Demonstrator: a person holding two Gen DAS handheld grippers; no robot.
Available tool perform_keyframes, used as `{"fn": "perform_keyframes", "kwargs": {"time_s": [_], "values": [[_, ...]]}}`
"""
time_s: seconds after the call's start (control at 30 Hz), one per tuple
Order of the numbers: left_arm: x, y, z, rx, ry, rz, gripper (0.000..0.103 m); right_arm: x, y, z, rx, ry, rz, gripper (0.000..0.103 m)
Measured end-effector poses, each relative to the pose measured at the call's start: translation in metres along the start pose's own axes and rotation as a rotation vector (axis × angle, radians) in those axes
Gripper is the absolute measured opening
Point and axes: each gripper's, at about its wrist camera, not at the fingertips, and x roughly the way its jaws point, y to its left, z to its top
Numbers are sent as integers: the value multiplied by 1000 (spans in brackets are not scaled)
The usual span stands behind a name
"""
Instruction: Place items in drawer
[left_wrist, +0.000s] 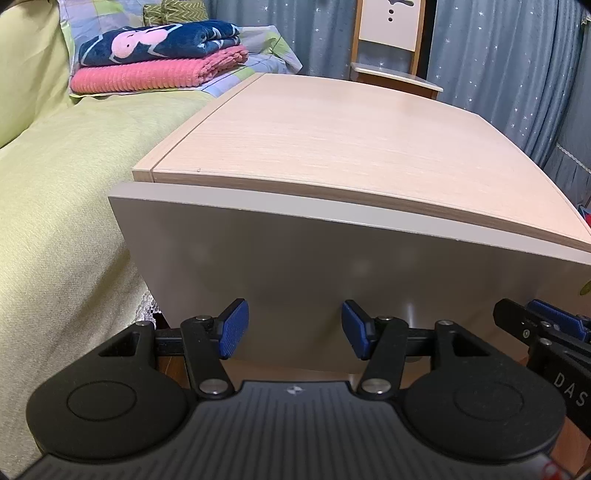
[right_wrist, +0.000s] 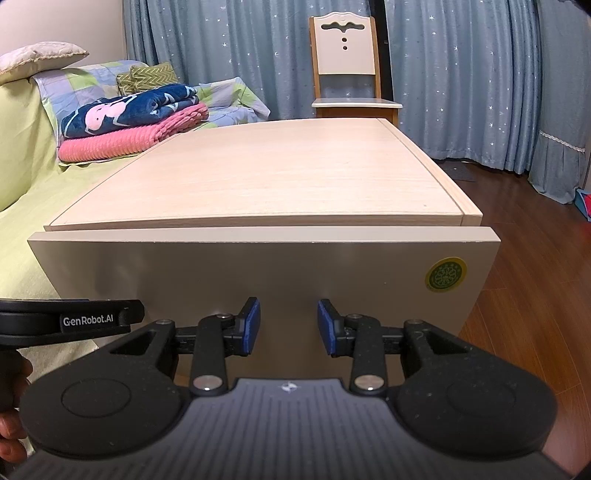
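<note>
since the drawer front (right_wrist: 236, 280) sits flush under the cabinet top (right_wrist: 258, 173) with no items in view, the left gripper (left_wrist: 294, 330) and right gripper (right_wrist: 289, 326) hang side by side at its lower edge, both spread wide and empty, probably to pull it out.

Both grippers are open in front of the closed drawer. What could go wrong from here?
1. The drawer front looks smooth, with no handle in view, so the pads may slip when pulling.
2. The left gripper and right gripper sit close side by side and could bump each other.
3. No item to put away is in view on the cabinet top, so the task may stall once the drawer is open.
</note>
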Motion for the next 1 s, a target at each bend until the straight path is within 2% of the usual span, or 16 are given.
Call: {"fn": "perform_keyframes", "kwargs": {"time_s": [1.0], "values": [[5,2,6,-20,3,-10,59,7,3,3,11,-6,-17,31]]}}
